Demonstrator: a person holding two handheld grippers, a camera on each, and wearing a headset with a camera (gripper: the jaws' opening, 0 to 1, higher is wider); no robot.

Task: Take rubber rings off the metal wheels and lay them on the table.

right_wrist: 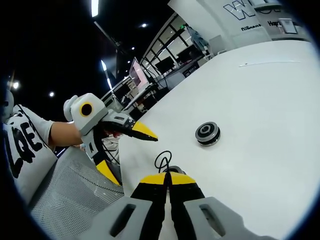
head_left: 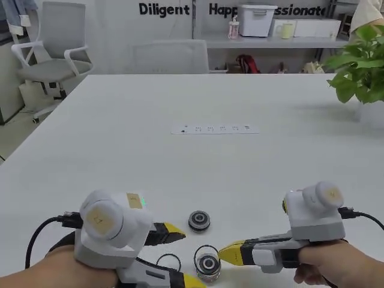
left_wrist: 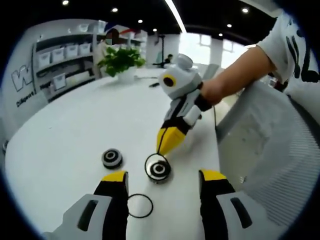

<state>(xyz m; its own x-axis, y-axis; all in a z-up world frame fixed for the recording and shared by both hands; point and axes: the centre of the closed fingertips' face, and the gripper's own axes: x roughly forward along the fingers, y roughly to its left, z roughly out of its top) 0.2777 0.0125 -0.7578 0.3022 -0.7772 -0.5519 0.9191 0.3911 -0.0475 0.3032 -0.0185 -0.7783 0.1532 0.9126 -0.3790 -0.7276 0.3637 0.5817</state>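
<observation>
– White tabletop (head_left: pixel 240 168) first: what lies closest to the person?

– Both grippers, with the near wheel (head_left: pixel 207 265) (left_wrist: pixel 158 170) between them. The left gripper (head_left: pixel 185 255) (left_wrist: pixel 164 175) comes in from the left of that wheel with its yellow-tipped jaws spread wide and nothing between them. In its own view the wheel sits just ahead of the gap.

– And the right one?

– The right gripper (head_left: pixel 227 253) (right_wrist: pixel 167 181) reaches the near wheel from the right, its jaws pressed together. They pinch a thin black rubber ring (head_left: pixel 207 246), which loops up loosely over the wheel, partly lifted off it.

– Any ring already down?

– Yes, a loose ring (left_wrist: pixel 152 206) lies flat on the table just left of the near wheel, close to the left gripper's jaw.

– Further out?

– A far wheel (head_left: pixel 199 220) (right_wrist: pixel 207 133) stands a little beyond the near wheel, apart from it and from both grippers, dark around its rim. Well beyond the near wheel a white power strip (head_left: pixel 215 129) lies flat in the middle of the table. Further off to the right is a green plant (head_left: pixel 360 66), and to the left, past the table edge, a grey chair (head_left: pixel 57 42). Straight beyond, a shelf carries a white box (head_left: pixel 257 21).
</observation>
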